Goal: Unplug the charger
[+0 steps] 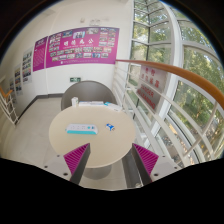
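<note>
My gripper (111, 158) is open and empty, its two fingers with magenta pads (77, 156) spread wide. Between and beyond them stands a round beige table (92, 135) on a metal pedestal. Near the table's middle lie small flat items, a white one with a blue-green part (89, 127) and a small light object (110, 126). I cannot make out a charger or a cable among them. The gripper is well back from the table and above floor level.
A second round table (92, 103) and a dark rounded seat (72, 97) stand beyond. A wall with magenta posters (76, 45) is at the back. Tall windows (175, 60) and a curved wooden handrail (170, 72) run along the right.
</note>
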Available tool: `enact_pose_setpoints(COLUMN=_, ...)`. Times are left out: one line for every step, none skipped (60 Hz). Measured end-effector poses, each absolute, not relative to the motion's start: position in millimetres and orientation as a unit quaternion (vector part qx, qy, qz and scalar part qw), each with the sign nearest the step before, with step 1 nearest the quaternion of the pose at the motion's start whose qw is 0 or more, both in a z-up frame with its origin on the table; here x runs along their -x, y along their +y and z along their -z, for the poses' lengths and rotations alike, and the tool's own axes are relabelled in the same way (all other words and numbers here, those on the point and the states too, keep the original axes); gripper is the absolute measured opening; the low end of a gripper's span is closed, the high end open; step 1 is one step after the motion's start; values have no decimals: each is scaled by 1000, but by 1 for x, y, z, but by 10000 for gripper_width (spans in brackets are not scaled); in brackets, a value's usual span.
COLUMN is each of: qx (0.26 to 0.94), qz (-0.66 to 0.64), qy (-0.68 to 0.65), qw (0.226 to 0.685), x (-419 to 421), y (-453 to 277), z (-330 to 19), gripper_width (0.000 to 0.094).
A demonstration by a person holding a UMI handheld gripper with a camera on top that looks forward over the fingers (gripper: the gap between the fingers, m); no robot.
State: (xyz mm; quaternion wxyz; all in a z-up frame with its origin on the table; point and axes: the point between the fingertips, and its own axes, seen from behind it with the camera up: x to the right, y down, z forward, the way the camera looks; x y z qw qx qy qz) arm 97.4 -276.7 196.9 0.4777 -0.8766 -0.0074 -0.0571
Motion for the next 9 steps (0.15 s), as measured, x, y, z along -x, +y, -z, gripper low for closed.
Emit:
enact_pose_setpoints(qx=877, qz=58, qy=-8, qw=477, x=-95, y=-281, z=-197, gripper_width=854)
enact_pose_setpoints(qx=877, qz=57, qy=-7, qw=477, x=-96, y=-283, z=-197, gripper_width=854)
enact_pose_setpoints(qx=877, qz=58, qy=-7, qw=477, x=-96, y=-285, z=-198, gripper_width=854)
enact_pose_setpoints(qx=877, qz=59, qy=-7, qw=477, x=-96, y=-287, z=-198, gripper_width=856)
enact_pose_setpoints(qx=876, qz=60, qy=-7, qw=478, x=-96, y=-288, z=-199, gripper_width=855)
enact_pose_setpoints(qx=876, qz=61, qy=-7, qw=479, x=-96, y=-289, z=-200, gripper_width=855)
enact_pose_setpoints(qx=875, qz=61, qy=-8, qw=479, x=-96, y=-290, z=-200, gripper_width=855)
enact_pose_setpoints(qx=876, qz=61, qy=-9, qw=479, x=-96, y=-290, z=-200, gripper_width=854)
enact_pose_setpoints(qx=876, qz=61, qy=-11, qw=478, x=-95, y=-290, z=-199, gripper_width=853)
